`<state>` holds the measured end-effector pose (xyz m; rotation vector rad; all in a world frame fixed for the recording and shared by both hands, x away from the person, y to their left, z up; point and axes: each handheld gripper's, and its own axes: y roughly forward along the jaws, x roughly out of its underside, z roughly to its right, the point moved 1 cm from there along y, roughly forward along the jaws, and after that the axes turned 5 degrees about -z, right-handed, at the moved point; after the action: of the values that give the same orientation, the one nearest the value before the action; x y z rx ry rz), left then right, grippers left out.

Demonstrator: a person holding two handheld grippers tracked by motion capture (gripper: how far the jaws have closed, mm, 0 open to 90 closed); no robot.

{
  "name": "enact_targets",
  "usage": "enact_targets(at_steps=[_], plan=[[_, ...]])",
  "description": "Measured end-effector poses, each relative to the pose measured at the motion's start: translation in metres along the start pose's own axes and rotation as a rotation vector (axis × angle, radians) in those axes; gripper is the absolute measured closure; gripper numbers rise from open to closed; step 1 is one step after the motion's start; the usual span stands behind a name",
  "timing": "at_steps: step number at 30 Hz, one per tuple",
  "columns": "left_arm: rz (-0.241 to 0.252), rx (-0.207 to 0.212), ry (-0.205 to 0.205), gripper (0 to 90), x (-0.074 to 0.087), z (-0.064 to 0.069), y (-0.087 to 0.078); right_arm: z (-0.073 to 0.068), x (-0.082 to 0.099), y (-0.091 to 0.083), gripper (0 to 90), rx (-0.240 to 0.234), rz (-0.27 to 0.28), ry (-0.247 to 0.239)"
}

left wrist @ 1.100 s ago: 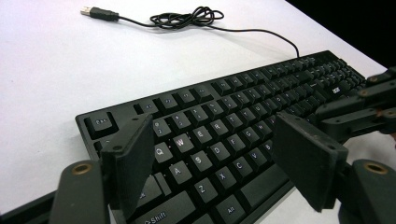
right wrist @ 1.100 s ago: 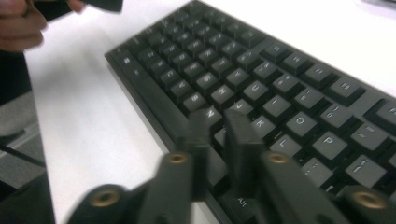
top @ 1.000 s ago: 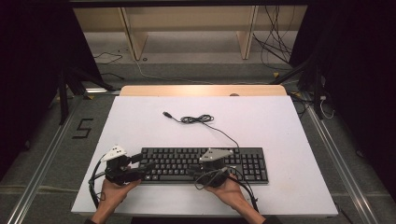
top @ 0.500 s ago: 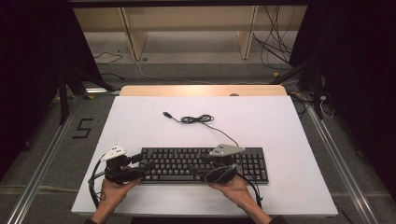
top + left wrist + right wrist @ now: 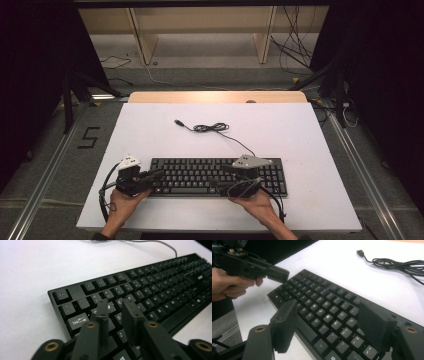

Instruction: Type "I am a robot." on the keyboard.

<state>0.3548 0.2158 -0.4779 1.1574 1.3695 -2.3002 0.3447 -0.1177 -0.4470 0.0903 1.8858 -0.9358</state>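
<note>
Since a second ago your right gripper [image 5: 220,184] has slid a little to the right along the front of the keyboard [image 5: 200,172], and its jaws have just been opening. They now stand spread wide, with keys of the lower rows showing between them in the right gripper view and nothing pinched. Your left gripper [image 5: 159,173] has kept its place at the keyboard's left end, but its jaws have just been closing — they are now drawn near together, a narrow gap left between them, and nothing held there.

The keyboard is black, full-width, with a number pad at its right end. It lies flat on the white bench [image 5: 300,135], near your edge, its long side running left to right. A thin dark cable [image 5: 215,128] leaves its back edge, loops in a small coil toward the middle of the bench and ends in a plug [image 5: 177,122] lying loose on the surface.

Both your hands come in from the bottom of the high view. Your left hand [image 5: 124,200] holds its gripper low and angled rightward, the tips over the keys near the Tab and Q corner. Your right hand [image 5: 252,200] sits just in front of the keyboard's right half — its gripper points leftward over the keys.
</note>
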Motion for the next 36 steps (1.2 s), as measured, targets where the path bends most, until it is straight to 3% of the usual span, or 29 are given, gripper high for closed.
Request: enact_targets(at_steps=[8,26,36], plan=[[-0.034,-0.014,0.016,88.6,0.001,-0.001,0.006,0.001,0.002,-0.007,31.3,0.003,0.018,0.007],[-0.084,-0.027,0.030,89.0,0.004,-0.001,0.016,0.000,0.004,-0.013,31.0,-0.003,0.022,0.006],[-0.076,-0.023,0.030,88.9,0.004,0.000,0.015,-0.001,0.004,-0.012,31.0,-0.001,0.023,0.003]])
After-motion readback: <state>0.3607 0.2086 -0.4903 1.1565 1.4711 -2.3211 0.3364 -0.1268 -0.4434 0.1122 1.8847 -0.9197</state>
